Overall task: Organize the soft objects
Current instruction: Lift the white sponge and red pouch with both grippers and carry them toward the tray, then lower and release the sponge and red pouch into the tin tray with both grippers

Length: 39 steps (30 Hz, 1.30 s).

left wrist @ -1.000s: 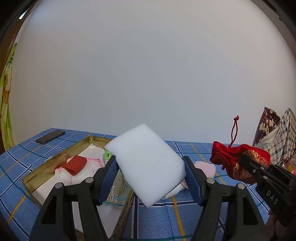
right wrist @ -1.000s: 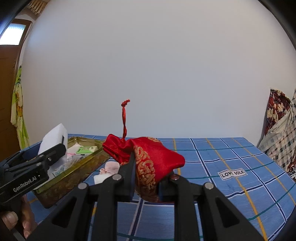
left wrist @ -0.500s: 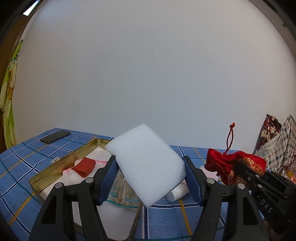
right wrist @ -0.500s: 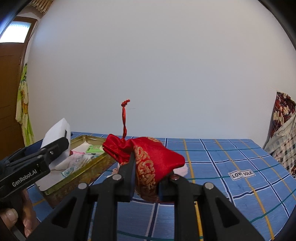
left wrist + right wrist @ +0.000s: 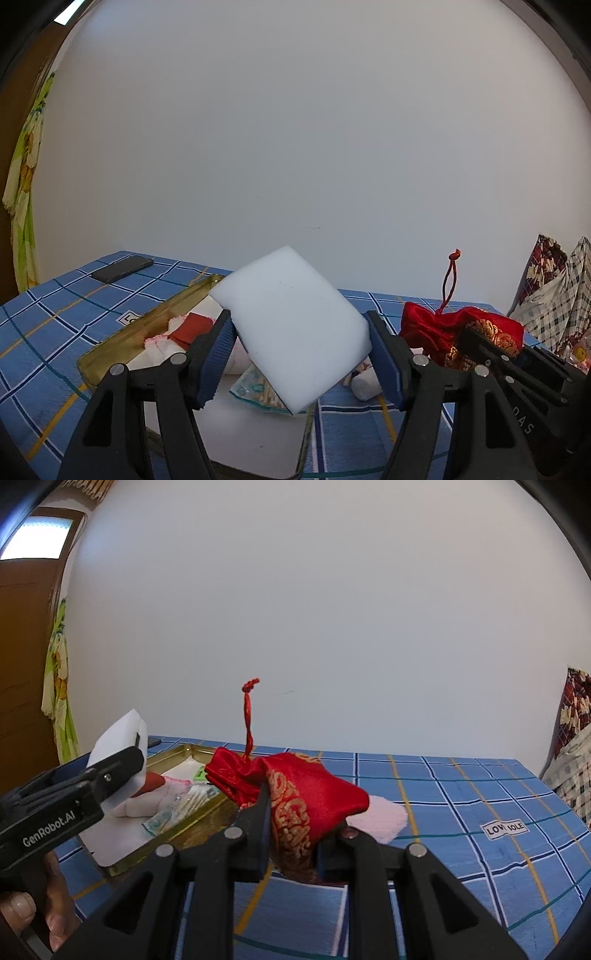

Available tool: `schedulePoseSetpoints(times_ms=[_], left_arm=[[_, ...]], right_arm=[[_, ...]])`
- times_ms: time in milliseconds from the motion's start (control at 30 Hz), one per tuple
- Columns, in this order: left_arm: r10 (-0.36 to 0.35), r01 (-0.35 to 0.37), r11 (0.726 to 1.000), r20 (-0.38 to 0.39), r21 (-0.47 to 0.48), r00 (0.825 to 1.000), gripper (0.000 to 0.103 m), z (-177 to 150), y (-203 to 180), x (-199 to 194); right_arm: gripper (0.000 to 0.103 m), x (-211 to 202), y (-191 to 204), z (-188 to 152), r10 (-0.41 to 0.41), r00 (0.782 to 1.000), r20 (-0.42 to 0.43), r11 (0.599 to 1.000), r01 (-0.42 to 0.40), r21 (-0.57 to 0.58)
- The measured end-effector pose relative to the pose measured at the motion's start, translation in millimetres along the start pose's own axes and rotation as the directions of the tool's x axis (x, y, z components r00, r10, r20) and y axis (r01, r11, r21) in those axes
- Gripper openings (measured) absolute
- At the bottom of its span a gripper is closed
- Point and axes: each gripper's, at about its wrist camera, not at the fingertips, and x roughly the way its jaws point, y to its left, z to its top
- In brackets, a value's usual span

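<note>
Left wrist: left tongs clamp sponge | right wrist: right tongs clamp pouch, hand

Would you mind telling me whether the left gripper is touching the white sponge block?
Touching. The left wrist view shows the left gripper with both blue pads pressed against opposite edges of the white sponge block, holding it tilted above the tin.

Pretty even, soft daylight in both fisheye views, bright window top left, pale wall looks flat with no glare, edges bend hard into black corners, and everything's reasonably sharp, shadows faint.
</note>
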Motion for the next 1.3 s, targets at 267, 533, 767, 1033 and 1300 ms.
schedulePoseSetpoints(times_ms=[267,533,767,1033,1300], left_arm=[[0.022,-0.023,1.0,-0.005,-0.005,1.0,0.071,3.3,14.6,-7.6],[0.054,-0.055,0.998,-0.049,-0.005,0.997,0.071,19.2,49.2,-11.4],[0.051,-0.052,0.999,-0.142,-0.005,0.989,0.071,41.8,71.5,6.3],[0.082,-0.079,0.997,-0.241,0.022,0.967,0.071,66.8,79.1,44.1],[0.075,-0.066,0.997,-0.372,0.038,0.925,0.071,74.0,81.1,90.6]], right_arm=[[0.018,10.8,8.9,0.6,0.027,0.999,-0.018,0.999,-0.027,-0.032],[0.018,24.5,29.3,9.9,0.073,0.996,-0.042,0.996,-0.075,-0.054],[0.018,45.3,41.9,30.4,0.15,0.985,-0.087,0.988,-0.153,-0.032],[0.019,86.8,50.6,46.9,0.218,0.96,-0.178,0.975,-0.22,0.008],[0.019,137.6,65.4,44.3,0.216,0.94,-0.264,0.976,-0.21,0.05]])
